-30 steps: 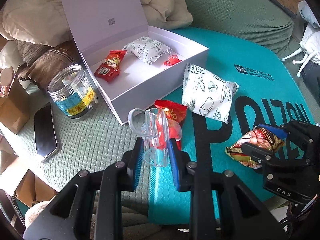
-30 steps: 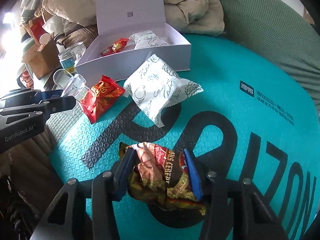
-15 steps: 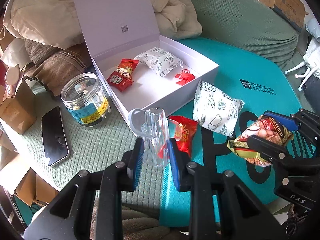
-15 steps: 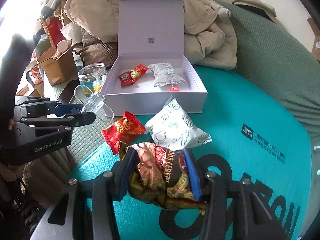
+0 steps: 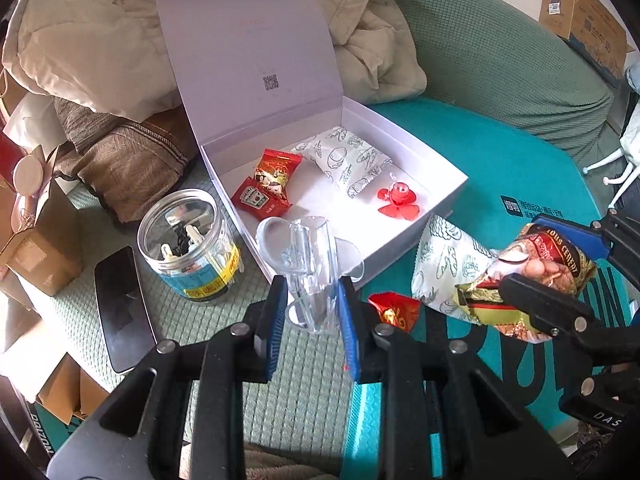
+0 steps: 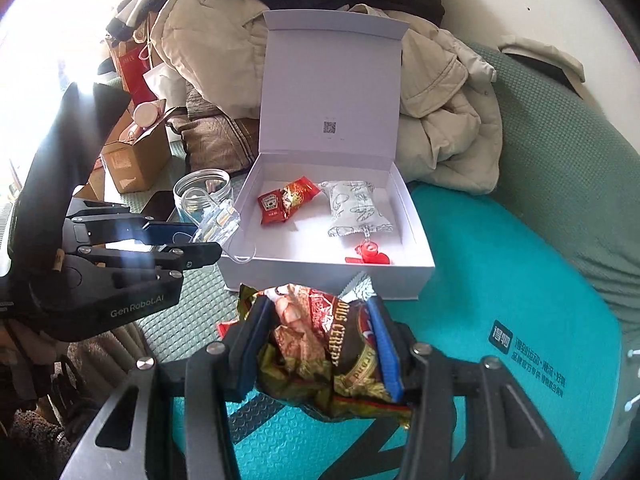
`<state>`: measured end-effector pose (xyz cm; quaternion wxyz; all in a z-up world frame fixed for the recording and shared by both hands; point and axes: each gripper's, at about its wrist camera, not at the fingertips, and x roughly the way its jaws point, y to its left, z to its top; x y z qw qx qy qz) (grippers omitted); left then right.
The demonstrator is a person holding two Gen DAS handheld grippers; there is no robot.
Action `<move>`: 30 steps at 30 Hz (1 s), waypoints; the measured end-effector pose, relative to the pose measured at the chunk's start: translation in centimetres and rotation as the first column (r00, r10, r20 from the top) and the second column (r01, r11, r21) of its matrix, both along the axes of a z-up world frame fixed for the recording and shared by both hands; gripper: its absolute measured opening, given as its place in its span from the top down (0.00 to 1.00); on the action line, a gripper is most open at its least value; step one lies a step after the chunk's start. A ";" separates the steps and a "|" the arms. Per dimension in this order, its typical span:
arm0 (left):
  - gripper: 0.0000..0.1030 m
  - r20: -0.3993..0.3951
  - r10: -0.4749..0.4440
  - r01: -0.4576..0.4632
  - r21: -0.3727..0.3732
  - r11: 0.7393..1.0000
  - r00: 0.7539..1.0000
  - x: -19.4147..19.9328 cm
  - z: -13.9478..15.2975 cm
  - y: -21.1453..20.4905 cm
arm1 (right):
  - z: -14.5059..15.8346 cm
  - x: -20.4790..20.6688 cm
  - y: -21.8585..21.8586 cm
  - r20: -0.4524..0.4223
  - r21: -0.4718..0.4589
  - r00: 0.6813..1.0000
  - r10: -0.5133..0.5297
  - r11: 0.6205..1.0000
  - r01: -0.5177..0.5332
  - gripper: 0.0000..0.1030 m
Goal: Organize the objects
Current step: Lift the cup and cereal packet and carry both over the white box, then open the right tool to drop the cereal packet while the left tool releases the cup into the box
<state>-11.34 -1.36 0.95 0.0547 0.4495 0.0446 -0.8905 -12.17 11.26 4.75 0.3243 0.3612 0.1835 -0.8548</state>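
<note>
Left wrist view, taking the open white box (image 5: 424, 168) as the landmark and reading left to right: a dark phone (image 5: 122, 308) lies well to the box's left on the green mat, then a clear jar (image 5: 188, 244) with a yellow-and-blue label stands just beside the box's left wall. In front of the box's near left corner, the left gripper (image 5: 312, 292) is clenched on a clear plastic clip (image 5: 308, 268), its blue pads pressing both sides. Inside the box lie a ketchup sachet (image 5: 260, 202) and a red candy wrapper (image 5: 278, 168) at the left, a white printed pouch (image 5: 348, 160) in the middle, and a small red plastic piece (image 5: 398, 200) toward the right. In front of the box, a red packet (image 5: 394, 310) lies on the teal mat (image 5: 500, 168), with a second white printed pouch (image 5: 444, 264) by the box's near right corner. Right of that, the right gripper (image 5: 548, 264) grasps a crumpled snack bag (image 5: 540, 268), held clear of the mat.

Right wrist view: the snack bag (image 6: 332, 352) sits squeezed between the right gripper's (image 6: 316, 344) pads, in front of the box's (image 6: 328, 272) near wall.
</note>
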 end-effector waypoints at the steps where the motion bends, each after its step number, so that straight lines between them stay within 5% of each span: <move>1: 0.77 0.000 0.002 -0.002 0.001 1.000 1.000 -0.5 0.0 -0.2 | 0.1 -0.5 -0.3 -0.002 0.000 1.000 0.004 1.000 -0.004 0.52; 30: 0.77 0.008 0.101 -0.101 0.009 0.995 0.995 -15.3 -1.7 -4.5 | 0.5 -14.8 -5.6 -0.068 -0.041 0.997 0.048 0.998 -0.051 0.52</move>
